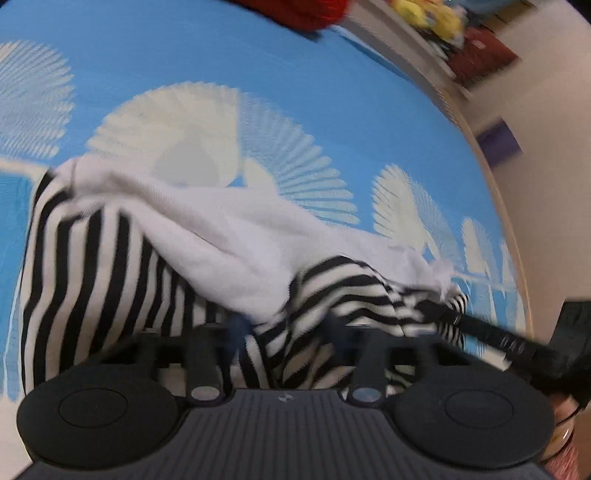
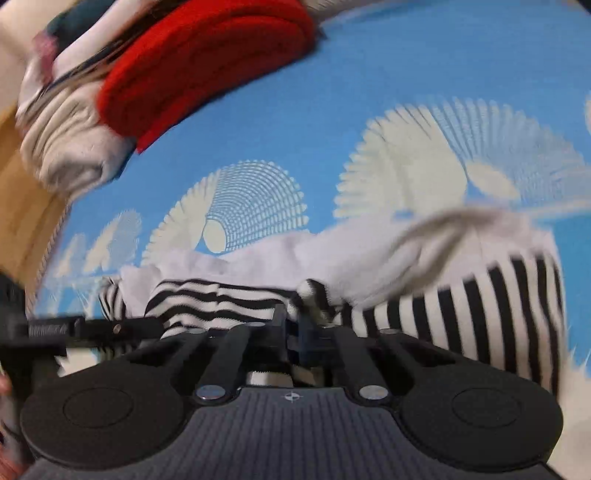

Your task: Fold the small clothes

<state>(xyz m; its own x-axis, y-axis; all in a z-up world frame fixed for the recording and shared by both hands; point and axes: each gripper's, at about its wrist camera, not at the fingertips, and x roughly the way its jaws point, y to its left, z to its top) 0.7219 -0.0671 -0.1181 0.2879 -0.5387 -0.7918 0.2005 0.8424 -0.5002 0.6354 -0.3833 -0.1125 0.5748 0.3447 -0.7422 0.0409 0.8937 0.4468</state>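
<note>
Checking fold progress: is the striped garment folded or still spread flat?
Neither: the striped garment lies bunched and partly turned over, white inside showing, on the blue cloth. Both tongs grip its near edge.

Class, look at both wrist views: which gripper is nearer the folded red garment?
Right. The right gripper, shut on the striped garment, has the red garment close ahead; from the left gripper it lies far off.

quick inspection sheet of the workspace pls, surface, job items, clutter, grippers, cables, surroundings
surface: blue cloth with cream fan prints
job's things: black-and-white striped garment with white lining, crumpled, partly turned over
clutter: folded red knit on a pale clothes pile
grippers: left gripper closed on the striped fabric; right gripper shut on its bunched edge
cables: nothing seen
surroundings: blurred yellow items on a shelf, purple block
</note>
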